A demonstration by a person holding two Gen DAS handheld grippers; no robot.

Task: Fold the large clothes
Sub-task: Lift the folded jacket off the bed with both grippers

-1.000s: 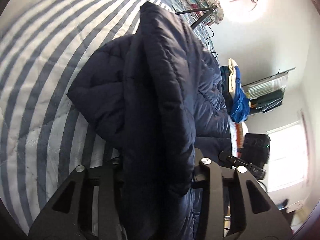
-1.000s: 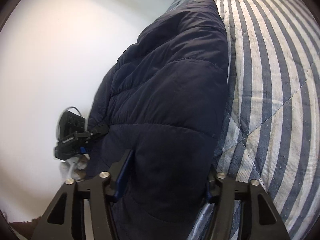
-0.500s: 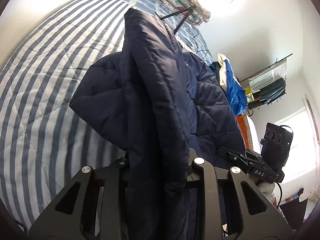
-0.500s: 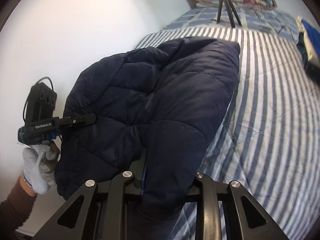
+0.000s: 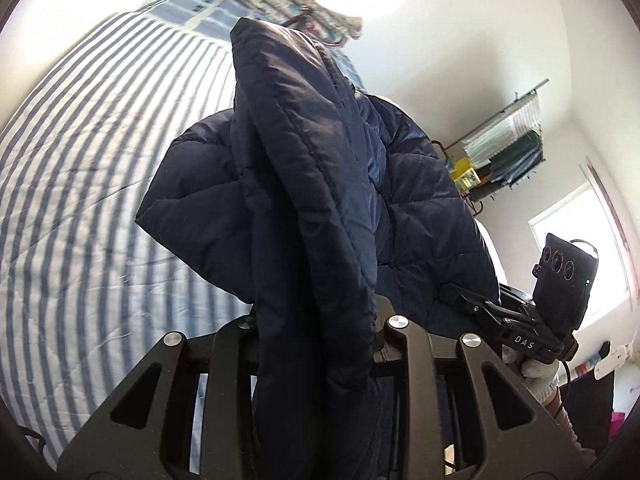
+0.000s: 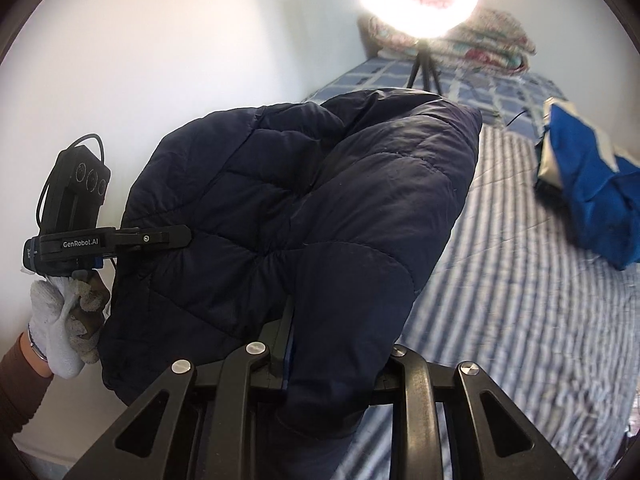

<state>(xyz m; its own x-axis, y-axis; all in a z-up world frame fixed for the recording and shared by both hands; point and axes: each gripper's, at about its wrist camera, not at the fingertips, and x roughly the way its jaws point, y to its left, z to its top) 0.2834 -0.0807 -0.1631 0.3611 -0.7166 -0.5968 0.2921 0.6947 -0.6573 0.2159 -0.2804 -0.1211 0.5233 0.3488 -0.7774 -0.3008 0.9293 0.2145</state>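
Jacket [image 5: 320, 184] | both my grippers, left [image 5: 316, 320] and right [image 6: 320, 356], clamp its edge | raised off bed [image 5: 80, 184] to hang straight for folding

We see a dark navy quilted jacket [image 6: 304, 216] above a bedspread [image 6: 520, 300] striped blue and white, with a bright blue garment [image 6: 592, 200] lying on it. The grippers [image 5: 320, 340] are matte black, a work glove [image 6: 60, 320] is white, a sleeve [image 6: 20, 392] brown, and folded bedding [image 6: 488, 44] shows a floral print.
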